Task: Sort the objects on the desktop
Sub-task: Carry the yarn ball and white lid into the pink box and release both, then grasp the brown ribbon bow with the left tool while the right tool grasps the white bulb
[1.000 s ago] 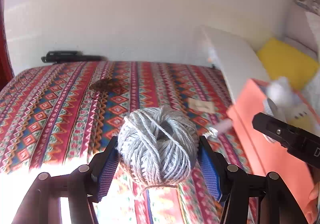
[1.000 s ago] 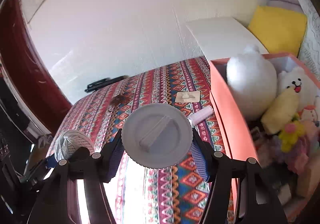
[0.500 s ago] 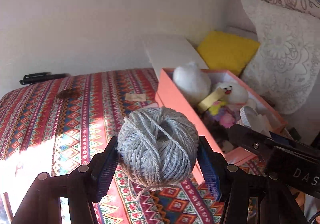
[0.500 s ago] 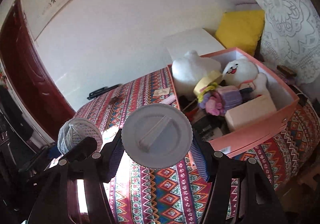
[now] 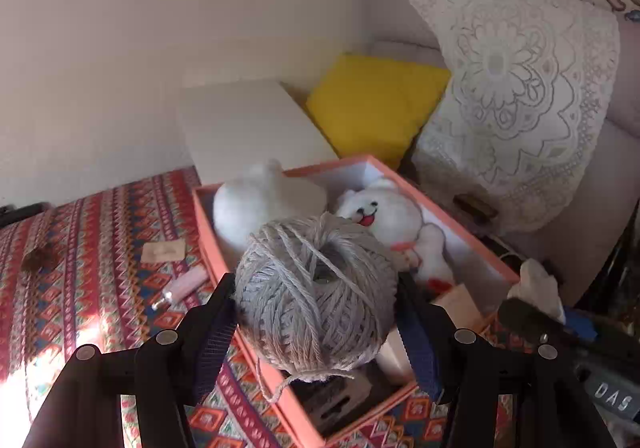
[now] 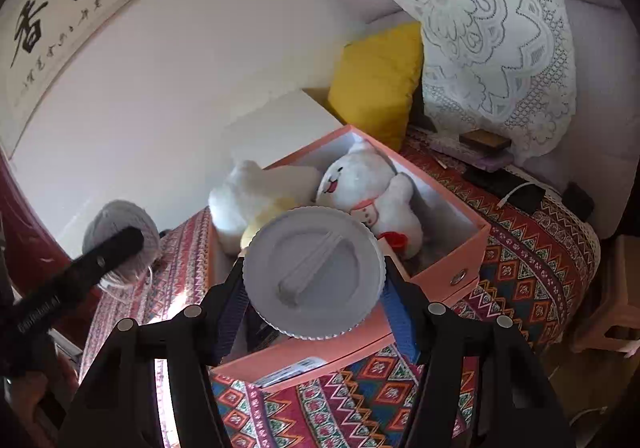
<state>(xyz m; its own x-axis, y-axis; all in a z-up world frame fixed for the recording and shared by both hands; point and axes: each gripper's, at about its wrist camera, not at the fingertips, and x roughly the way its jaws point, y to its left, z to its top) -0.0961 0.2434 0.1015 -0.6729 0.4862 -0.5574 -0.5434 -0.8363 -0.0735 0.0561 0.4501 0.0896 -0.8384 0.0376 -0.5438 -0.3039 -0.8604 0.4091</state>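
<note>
**Both grippers loaded above the box**

I'm holding the left gripper [image 5: 316,312] with its fingers clamped on the twine ball [image 5: 316,292], hanging over the pink box [image 5: 256,360]. My right gripper [image 6: 314,288] is pinching the white lid [image 6: 314,272] above the same box, near the white plush toy [image 6: 360,183].

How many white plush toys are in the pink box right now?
2. One faceless white plush lies at the far-left end of the pink box; the smiling white plush sits beside it to the right. Others may be hidden behind the held items.

Grey yarn ball [image 5: 316,296], salmon-pink box [image 5: 256,360].
</note>
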